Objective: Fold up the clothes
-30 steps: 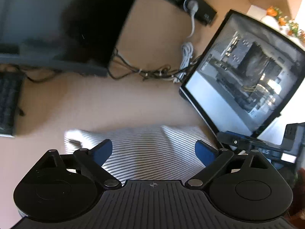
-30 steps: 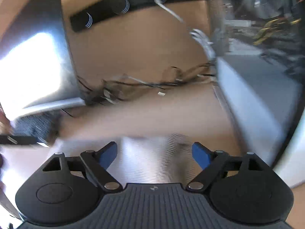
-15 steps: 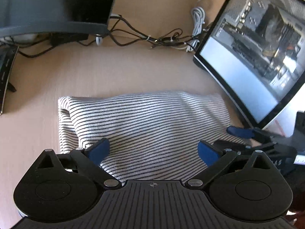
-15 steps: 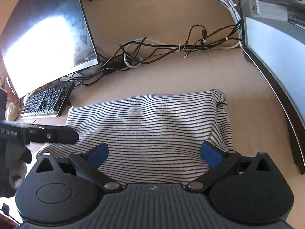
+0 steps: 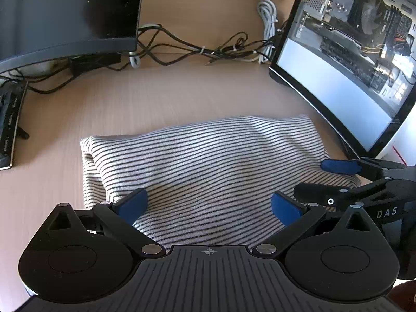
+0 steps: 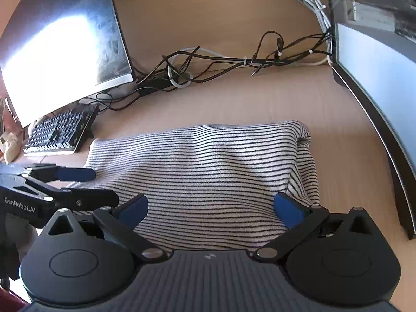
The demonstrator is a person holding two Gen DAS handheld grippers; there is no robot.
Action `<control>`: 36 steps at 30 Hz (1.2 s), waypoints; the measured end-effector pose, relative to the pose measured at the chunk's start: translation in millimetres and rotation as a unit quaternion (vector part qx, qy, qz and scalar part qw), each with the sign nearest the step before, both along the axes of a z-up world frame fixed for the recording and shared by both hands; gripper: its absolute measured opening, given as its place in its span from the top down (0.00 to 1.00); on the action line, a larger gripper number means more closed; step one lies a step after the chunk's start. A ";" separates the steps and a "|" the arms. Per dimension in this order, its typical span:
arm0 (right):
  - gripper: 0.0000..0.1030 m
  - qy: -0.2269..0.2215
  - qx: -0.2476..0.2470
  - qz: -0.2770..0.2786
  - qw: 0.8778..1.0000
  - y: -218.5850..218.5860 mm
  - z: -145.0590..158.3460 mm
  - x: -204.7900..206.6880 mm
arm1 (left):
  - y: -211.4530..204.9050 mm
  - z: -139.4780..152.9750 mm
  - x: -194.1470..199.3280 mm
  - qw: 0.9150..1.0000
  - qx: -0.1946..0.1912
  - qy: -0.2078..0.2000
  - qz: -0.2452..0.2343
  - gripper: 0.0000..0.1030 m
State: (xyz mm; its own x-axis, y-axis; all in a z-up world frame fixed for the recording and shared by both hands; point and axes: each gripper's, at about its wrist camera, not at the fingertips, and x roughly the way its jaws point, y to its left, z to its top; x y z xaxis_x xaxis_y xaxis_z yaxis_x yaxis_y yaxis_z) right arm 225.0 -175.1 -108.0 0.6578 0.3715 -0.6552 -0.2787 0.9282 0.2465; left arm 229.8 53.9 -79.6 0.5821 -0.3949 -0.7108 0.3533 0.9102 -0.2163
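Note:
A white garment with thin black stripes (image 5: 208,161) lies folded into a rectangle on the light wooden desk (image 5: 156,98). My left gripper (image 5: 208,205) hovers over its near edge with the blue pads wide apart and nothing pinched. The right gripper (image 5: 335,179) reaches in from the right over the cloth's right end. In the right wrist view the same striped garment (image 6: 208,166) fills the middle, and my right gripper (image 6: 210,208) stands open above its near edge. The left gripper (image 6: 75,184) shows at the left, over the cloth's left end.
A dark monitor (image 5: 65,18) stands at the back left, with a keyboard (image 6: 57,132) beside it. A PC case with a glass side (image 5: 351,59) stands close on the right. Tangled cables (image 5: 202,49) run along the back of the desk.
Both grippers have come down and tilted toward the desk, so the folded striped garment now fills the lower middle of each view. The right gripper's jaws have spread wider.

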 end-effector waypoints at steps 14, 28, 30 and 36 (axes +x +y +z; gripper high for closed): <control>0.00 -0.030 -0.087 0.022 0.996 23.7 -2.6 -2.7 | 38.6 -1.0 -19.5 0.993 -0.087 0.077 0.022 0.00; 0.00 -0.029 -0.086 0.020 0.996 28.8 -2.0 4.9 | 34.6 -8.6 -4.9 0.997 -0.066 0.046 0.014 0.00; 0.00 -0.025 -0.084 0.019 0.996 29.1 -1.4 6.3 | 35.8 -9.3 -4.5 0.997 -0.068 0.045 0.014 0.00; 0.00 -0.005 -0.081 0.017 0.997 31.0 2.2 8.5 | 36.5 -10.5 1.8 0.997 -0.066 0.036 0.007 0.00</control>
State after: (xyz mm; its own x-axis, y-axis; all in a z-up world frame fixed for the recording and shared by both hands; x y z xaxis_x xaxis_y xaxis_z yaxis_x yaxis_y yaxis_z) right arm 233.4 -144.2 -105.8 0.6532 0.2844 -0.7018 -0.3131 0.9453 0.0916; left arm 231.6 90.4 -90.1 0.5372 -0.4806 -0.6931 0.3200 0.8765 -0.3598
